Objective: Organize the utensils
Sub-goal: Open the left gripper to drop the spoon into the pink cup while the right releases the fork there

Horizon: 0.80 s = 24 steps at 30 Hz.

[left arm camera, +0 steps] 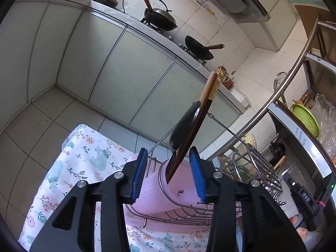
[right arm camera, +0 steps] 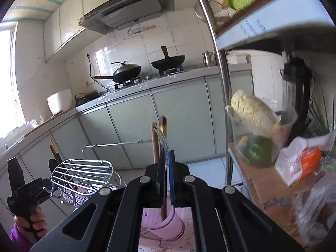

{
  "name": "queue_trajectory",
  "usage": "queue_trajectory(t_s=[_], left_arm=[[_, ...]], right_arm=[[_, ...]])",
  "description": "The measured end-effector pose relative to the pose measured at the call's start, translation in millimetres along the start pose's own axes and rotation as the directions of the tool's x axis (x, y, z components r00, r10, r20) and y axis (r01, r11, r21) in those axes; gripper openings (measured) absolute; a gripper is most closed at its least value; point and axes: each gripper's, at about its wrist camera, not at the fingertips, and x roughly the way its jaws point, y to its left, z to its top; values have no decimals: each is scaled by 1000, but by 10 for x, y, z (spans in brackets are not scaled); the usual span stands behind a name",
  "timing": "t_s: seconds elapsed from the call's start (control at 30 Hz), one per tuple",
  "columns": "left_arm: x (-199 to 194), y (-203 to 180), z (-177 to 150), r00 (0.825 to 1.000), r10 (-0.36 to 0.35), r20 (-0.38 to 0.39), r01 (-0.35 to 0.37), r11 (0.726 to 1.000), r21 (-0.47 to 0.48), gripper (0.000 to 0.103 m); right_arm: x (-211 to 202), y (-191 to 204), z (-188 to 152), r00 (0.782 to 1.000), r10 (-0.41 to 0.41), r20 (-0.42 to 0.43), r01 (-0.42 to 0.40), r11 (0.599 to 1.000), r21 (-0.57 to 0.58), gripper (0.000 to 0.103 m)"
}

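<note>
A pink utensil cup [left arm camera: 182, 187] sits in a wire rack [left arm camera: 178, 218] on a floral cloth [left arm camera: 84, 159]. Dark chopsticks with gold tops [left arm camera: 199, 115] and a black spoon [left arm camera: 182, 128] stand in it. My left gripper [left arm camera: 168, 172] is open, its blue pads on either side of the chopsticks' lower ends and touching nothing. My right gripper [right arm camera: 167, 174] is shut on a clear plastic utensil [right arm camera: 162, 140], whose lower end hangs over the pink cup [right arm camera: 159, 224]. Brown chopsticks [right arm camera: 162, 124] rise just behind those pads. The wire rack [right arm camera: 84, 172] lies to the left.
A counter with two woks [right arm camera: 126, 71] and pale cabinet doors runs along the far wall. A metal shelf post [right arm camera: 220, 67] stands close on the right, with a green basket [left arm camera: 306, 121], dried noodles [right arm camera: 250, 109], bags and a cardboard box [right arm camera: 271, 189]. Tiled floor lies beyond the cloth.
</note>
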Motion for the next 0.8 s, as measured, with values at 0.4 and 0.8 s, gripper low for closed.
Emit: queue_trajectory(t_s=[0.4,0.8], left_arm=[[-25,23,-28,1000,8,-5,-8,1000,12,41],[21,72,-70,1000,15,-22,-15,1000,-6,41]], right_arm=[[-27,86,145,998,15,-59,-18,999,-41,3],[-27,97,194,995,-42,-87,34,995,-99,3]])
